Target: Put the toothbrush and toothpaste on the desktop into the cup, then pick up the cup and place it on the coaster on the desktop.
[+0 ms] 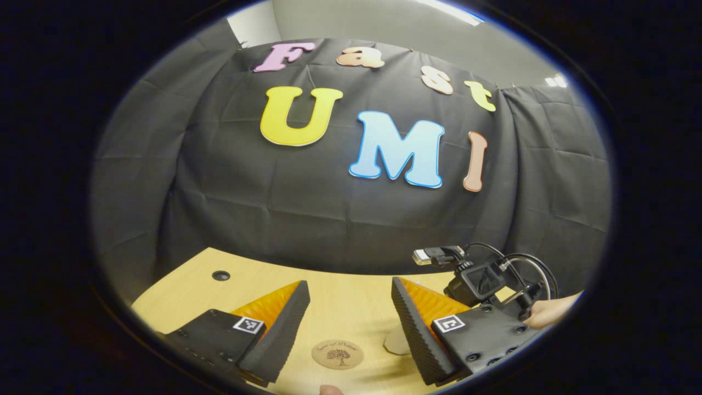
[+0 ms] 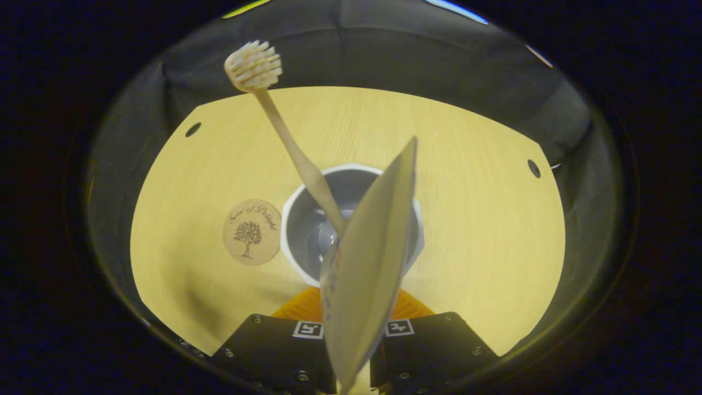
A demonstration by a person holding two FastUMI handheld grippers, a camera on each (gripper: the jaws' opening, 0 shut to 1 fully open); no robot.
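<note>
In the right gripper view I look down into a white cup (image 2: 299,206) standing on the wooden desktop (image 2: 482,219). A pale toothbrush (image 2: 285,137) leans inside it, bristles up and to the left. My right gripper (image 2: 351,307) is shut on a flat toothpaste tube (image 2: 367,258), held on edge right above the cup's mouth. The round cork coaster (image 2: 252,231) lies just left of the cup. In the left gripper view my left gripper (image 1: 348,307) stands open above the coaster (image 1: 338,354), with nothing between its fingers.
The other gripper with its camera and cables (image 1: 482,282) and the hand holding it (image 1: 551,310) sit at the right. A pale shape (image 1: 396,343) shows behind my left gripper's right finger. Cable holes (image 2: 192,129) (image 2: 533,168) mark the desktop's far corners.
</note>
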